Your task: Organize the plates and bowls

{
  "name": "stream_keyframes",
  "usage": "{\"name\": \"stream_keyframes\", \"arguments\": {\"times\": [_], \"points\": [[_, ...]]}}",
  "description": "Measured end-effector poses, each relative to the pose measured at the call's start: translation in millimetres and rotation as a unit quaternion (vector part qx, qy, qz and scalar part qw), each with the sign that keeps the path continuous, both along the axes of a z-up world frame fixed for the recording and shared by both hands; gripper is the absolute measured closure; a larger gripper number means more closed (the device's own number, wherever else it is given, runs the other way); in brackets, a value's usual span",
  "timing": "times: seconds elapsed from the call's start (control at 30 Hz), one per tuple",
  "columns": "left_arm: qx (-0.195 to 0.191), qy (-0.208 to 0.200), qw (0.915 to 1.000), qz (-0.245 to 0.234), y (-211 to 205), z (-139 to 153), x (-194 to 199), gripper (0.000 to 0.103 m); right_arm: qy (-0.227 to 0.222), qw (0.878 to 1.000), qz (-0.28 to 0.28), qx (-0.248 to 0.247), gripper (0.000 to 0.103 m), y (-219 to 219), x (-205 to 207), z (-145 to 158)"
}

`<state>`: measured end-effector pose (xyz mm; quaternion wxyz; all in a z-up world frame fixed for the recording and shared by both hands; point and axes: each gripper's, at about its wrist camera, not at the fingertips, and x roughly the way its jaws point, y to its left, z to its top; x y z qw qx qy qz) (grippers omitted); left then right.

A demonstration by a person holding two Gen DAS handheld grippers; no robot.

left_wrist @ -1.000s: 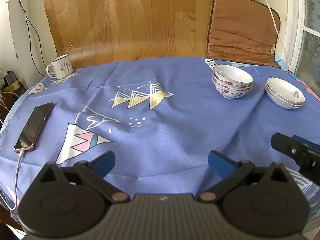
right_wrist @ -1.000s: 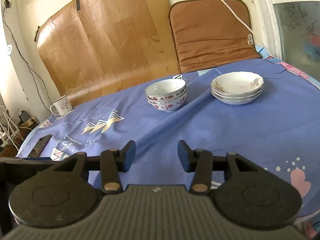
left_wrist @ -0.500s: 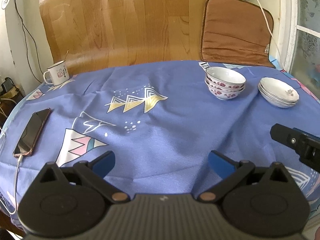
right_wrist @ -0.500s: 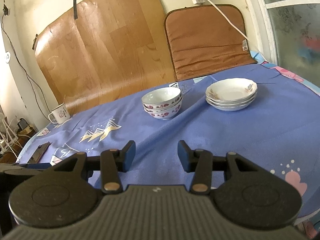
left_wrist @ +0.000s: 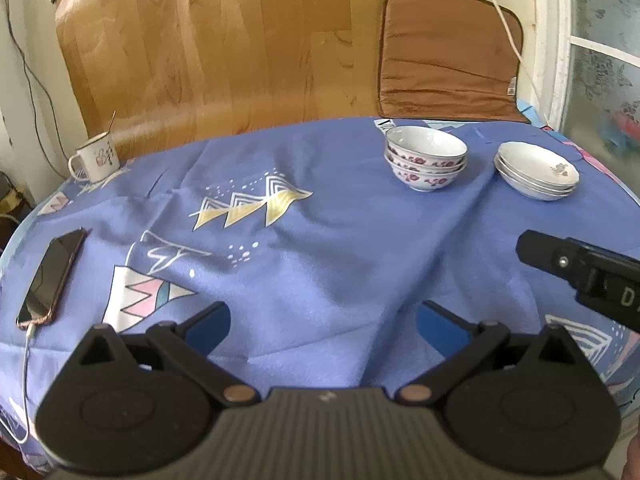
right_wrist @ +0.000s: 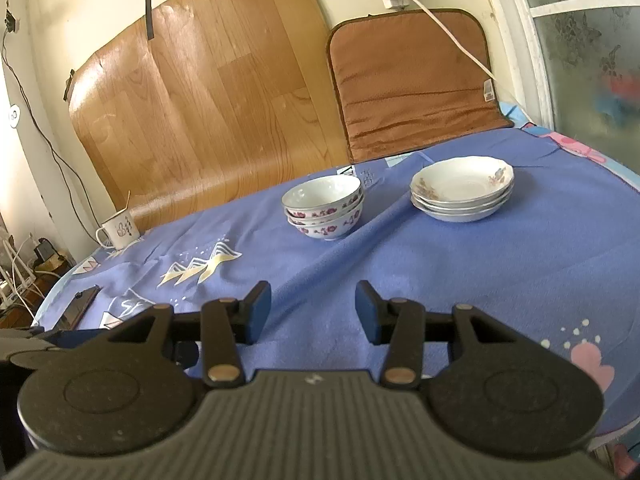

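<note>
Both grippers have drawn back and lifted a little from the table over the last second; the crockery sits smaller and farther off in the right wrist view than it did, and has not itself been shifted. The left gripper (left_wrist: 322,326) hangs above the blue tablecloth (left_wrist: 340,248) with its blue-padded fingers spread wide and nothing between them. The right gripper (right_wrist: 313,314) has its fingers parted about half as far, also holding nothing; its black body shows at 3 o'clock in the left wrist view.

The stack of bowls (right_wrist: 324,206), white with red flowers on the outside, stands at about 12 o'clock from the right gripper, well apart from it. The stack of plates (right_wrist: 462,190) sits near the bowls at about 1 o'clock, not touching them. From the left gripper both stacks lie toward 1 o'clock.

A white mug (left_wrist: 96,156) with something thin sticking out of it stands at 10 o'clock near the table's far edge. A phone (left_wrist: 52,276) on a white cable lies at 9 o'clock. A brown cushion (right_wrist: 412,84) leans against the wall behind the plates.
</note>
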<state>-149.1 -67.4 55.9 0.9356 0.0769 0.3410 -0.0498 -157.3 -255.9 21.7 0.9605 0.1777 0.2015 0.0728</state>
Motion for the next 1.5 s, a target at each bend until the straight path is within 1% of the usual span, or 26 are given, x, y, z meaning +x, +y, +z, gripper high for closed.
{"name": "stream_keyframes", "arguments": {"times": [0.33, 0.5, 0.57, 0.7, 0.83, 0.9, 0.93, 1.0, 1.07, 1.13, 1.23, 1.27, 1.33, 1.4, 1.43, 1.5], "points": [[0.002, 0.004, 1.0000, -0.005, -1.6, -1.5, 2.3, 0.000, 0.002, 1.000, -0.002, 0.001, 0.054, -0.5, -0.5, -0.3], [0.007, 0.003, 1.0000, -0.005, -2.6, -1.7, 7.8, 0.000, 0.005, 1.000, -0.003, 0.009, 0.054, -5.9, 8.3, 2.0], [0.001, 0.006, 1.0000, -0.001, -0.8, -0.9, 12.1, 0.000, 0.007, 1.000, -0.007, 0.018, 0.054, -10.2, 13.8, 3.6], [-0.028, 0.025, 0.9993, -0.004, 3.7, 2.8, 29.4, 0.000, 0.012, 1.000, -0.005, 0.021, 0.054, -18.0, 26.1, 7.3], [-0.034, 0.022, 0.9991, -0.013, 1.7, 6.3, 48.0, 0.000, 0.016, 1.000, -0.004, 0.016, 0.054, -28.1, 41.8, 14.0], [-0.042, 0.032, 0.9984, -0.022, 0.3, 6.2, 61.1, 0.001, 0.020, 1.000, 0.003, 0.011, 0.054, -32.5, 52.3, 18.2], [-0.048, 0.037, 0.9978, -0.026, -0.2, 6.0, 68.4, 0.004, 0.025, 1.000, 0.009, 0.010, 0.054, -35.0, 59.0, 20.0], [-0.050, 0.039, 0.9972, -0.040, -3.7, 7.8, 80.9, 0.018, 0.044, 0.999, 0.027, 0.011, 0.054, -40.1, 76.6, 23.8], [-0.051, 0.035, 0.9973, -0.039, -8.2, 11.5, 94.1, 0.019, 0.064, 0.997, 0.043, 0.018, 0.054, -45.8, 95.0, 27.2], [-0.061, 0.032, 0.9971, -0.033, -11.6, 17.4, 112.2, 0.019, 0.083, 0.995, 0.057, 0.024, 0.054, -51.3, 115.0, 32.0], [-0.095, 0.027, 0.9950, -0.015, -15.3, 27.6, 140.2, 0.019, 0.111, 0.990, 0.081, 0.032, 0.055, -57.4, 145.5, 38.8], [-0.103, 0.027, 0.9943, -0.013, -17.5, 29.9, 148.6, 0.020, 0.123, 0.988, 0.089, 0.035, 0.055, -58.6, 156.4, 39.9], [-0.105, 0.033, 0.9938, -0.014, -24.8, 31.6, 169.9, 0.029, 0.149, 0.982, 0.106, 0.041, 0.061, -60.1, 176.5, 39.2], [-0.105, 0.052, 0.9930, -0.017, -32.6, 27.2, 189.2, 0.040, 0.176, 0.977, 0.114, 0.043, 0.066, -60.8, 193.7, 36.3], [-0.105, 0.064, 0.9923, -0.018, -36.6, 22.7, 198.7, 0.044, 0.187, 0.974, 0.119, 0.045, 0.070, -61.6, 201.2, 34.4], [-0.101, 0.079, 0.9915, -0.022, -43.6, 13.8, 210.8, 0.050, 0.205, 0.970, 0.124, 0.046, 0.071, -63.0, 214.1, 30.2]]}}
